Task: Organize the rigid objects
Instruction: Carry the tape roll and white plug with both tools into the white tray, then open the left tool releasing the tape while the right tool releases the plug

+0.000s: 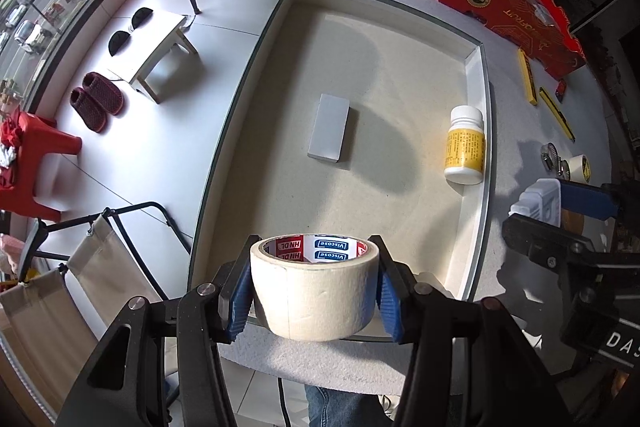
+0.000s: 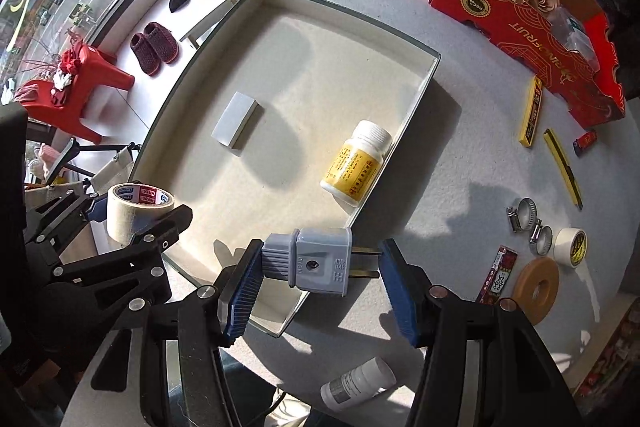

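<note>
The shallow cream-lined rectangular tray (image 2: 416, 95) lies on the grey tabletop (image 2: 460, 155). In it, a flat grey rectangular block (image 2: 234, 125) lies towards the left, and a white pill bottle with yellow label (image 2: 356, 163) lies on its side against the right wall. To the tray's right, a red cardboard fruit box (image 2: 532, 27) stands at the back; nearer lie two yellow utility knives (image 2: 530, 111), two metal hose clamps (image 2: 528, 223), a small white tape roll (image 2: 570, 247) and a tan flat ring (image 2: 536, 285)

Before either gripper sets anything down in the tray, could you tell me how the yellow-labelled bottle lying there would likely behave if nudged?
The bottle lies on its side, so it would probably roll. The tray wall beside it should stop it that way. Its smooth plastic looks rigid, likely light.
</note>
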A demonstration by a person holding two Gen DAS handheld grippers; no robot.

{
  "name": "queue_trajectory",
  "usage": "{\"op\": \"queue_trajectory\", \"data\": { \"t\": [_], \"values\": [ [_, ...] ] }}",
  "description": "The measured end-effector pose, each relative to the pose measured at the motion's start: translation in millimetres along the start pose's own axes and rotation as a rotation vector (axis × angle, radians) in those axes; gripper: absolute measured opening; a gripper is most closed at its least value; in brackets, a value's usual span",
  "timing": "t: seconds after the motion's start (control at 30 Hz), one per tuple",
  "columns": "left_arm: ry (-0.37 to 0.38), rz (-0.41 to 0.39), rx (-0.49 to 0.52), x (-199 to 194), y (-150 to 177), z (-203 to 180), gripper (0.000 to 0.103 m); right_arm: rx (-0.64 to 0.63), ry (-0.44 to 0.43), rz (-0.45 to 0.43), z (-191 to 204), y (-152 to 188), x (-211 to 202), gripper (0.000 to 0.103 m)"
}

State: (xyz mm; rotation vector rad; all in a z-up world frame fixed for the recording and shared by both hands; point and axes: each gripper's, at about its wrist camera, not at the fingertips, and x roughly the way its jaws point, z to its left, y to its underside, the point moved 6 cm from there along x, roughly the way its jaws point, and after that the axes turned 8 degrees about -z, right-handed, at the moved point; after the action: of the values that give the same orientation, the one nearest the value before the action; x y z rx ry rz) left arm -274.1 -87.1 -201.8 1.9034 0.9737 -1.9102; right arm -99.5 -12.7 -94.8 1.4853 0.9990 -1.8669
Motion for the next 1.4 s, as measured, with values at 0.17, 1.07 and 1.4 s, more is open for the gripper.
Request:
{"op": "queue_trajectory", "data": {
  "t": [0.17, 1.07, 1.4],
  "values": [
    [-0.022, 0.004, -0.001, 2, -7, 3, 0.056, 0.011, 0.004, -0.008, 0, -12, 4, 0.059],
    [-0.047, -0.023, 0.008, 23, -64, -15, 0.056, 0.101, 0.000, -0.026, -25, -71, 18, 0.059],
    [-0.052, -0.004, 0.001, 33, -67, -14, 0.056, 0.095, 0.006, -0.007, -27, -74, 28, 0.059]
  ]
}}
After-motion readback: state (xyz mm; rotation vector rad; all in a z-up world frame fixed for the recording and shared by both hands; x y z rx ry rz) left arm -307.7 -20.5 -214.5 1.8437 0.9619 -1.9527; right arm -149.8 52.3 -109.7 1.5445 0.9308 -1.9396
